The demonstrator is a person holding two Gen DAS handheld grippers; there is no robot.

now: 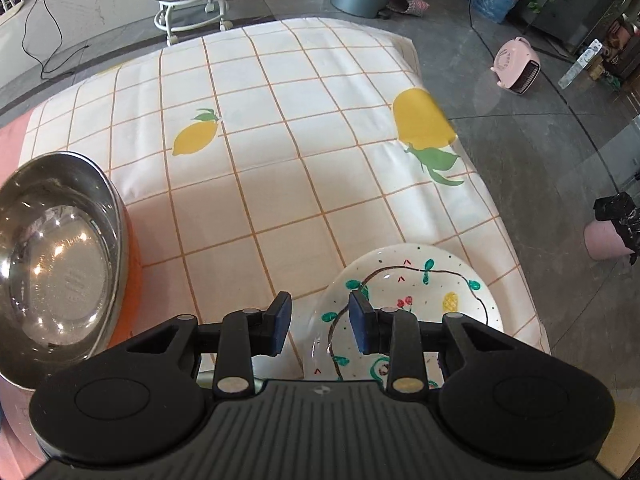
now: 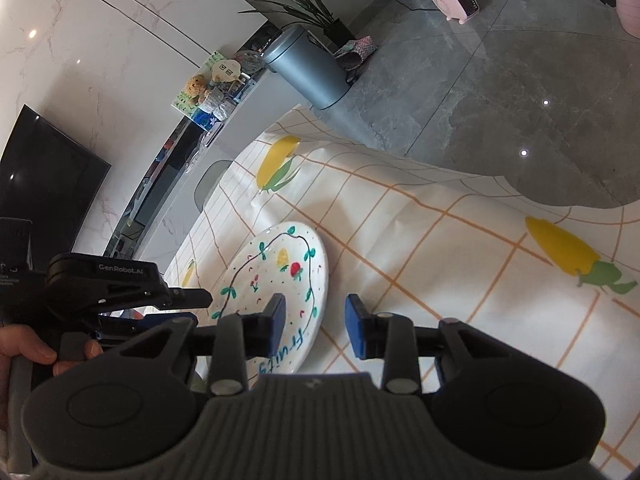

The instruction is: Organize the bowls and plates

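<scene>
Glossy ceramic plate (image 1: pixel 416 280) round, painted; steel bowl (image 1: pixel 52 264) shiny

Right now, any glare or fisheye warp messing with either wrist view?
Left wrist: bright specular glare inside the steel bowl; the checked tablecloth grid bows outward. Right wrist: ceiling-light spots on the glossy floor; the painted plate stays sharp.

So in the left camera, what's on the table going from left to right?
Steel bowl → small lemon print → painted plate, with the big lemon print on the cloth above it.
</scene>
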